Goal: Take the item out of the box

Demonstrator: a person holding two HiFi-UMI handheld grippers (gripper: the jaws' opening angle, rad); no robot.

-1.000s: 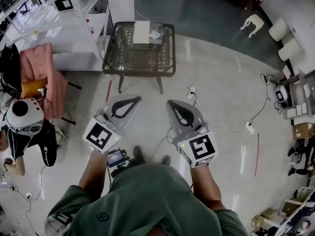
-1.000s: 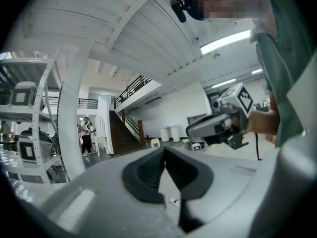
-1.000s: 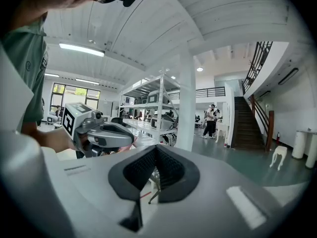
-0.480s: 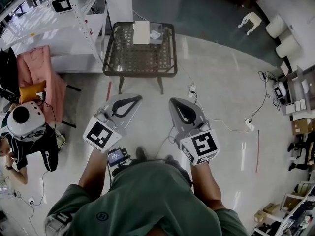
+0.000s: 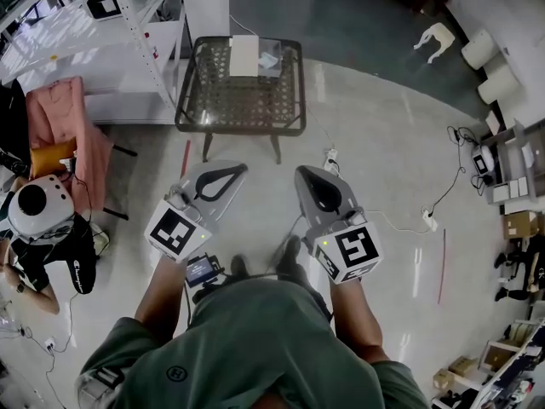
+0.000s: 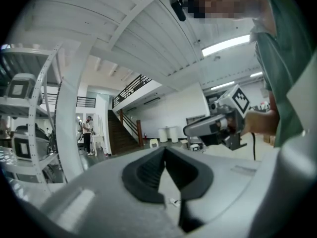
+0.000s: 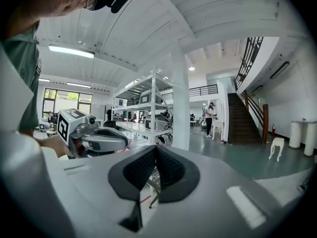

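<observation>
Tongs in both hands, held out level and side by side above the pale polished floor (image 5: 392,126). Left tongs (image 5: 242,170): pressed together, black pads meeting at the tip, pinching nothing. Right tongs (image 5: 303,175): likewise pressed together at the tip, only the open loop behind the pads and nothing caught in it. Left marker cube (image 5: 177,234) at the rear of one pair, right marker cube (image 5: 349,252) at the rear of the other.

Ahead of both tips and well apart from them: dark woven table (image 5: 238,100). Bears the white box (image 5: 245,55) near its far edge, lying flat, touched by neither pair. Contents of the box not to be made out. Just beside the box, on its right in the head view, a small pale thing (image 5: 269,60), too small to tell what.

Left of the table: white shelving rack (image 5: 136,32) and, nearer, pink cloth (image 5: 64,118) draped over a seat. Further down that side, a person (image 5: 51,245) in a dark shirt, low on the floor. Right of the table's near legs: white power strip (image 5: 332,157) with a cable running off across the floor. Toward the right edge, a thin red line (image 5: 443,267) on the floor, and near the top a white stool (image 5: 434,41).

Shows, in the left gripper view, the right tongs alongside, and in the right gripper view the left tongs alongside, neither touching the other.
</observation>
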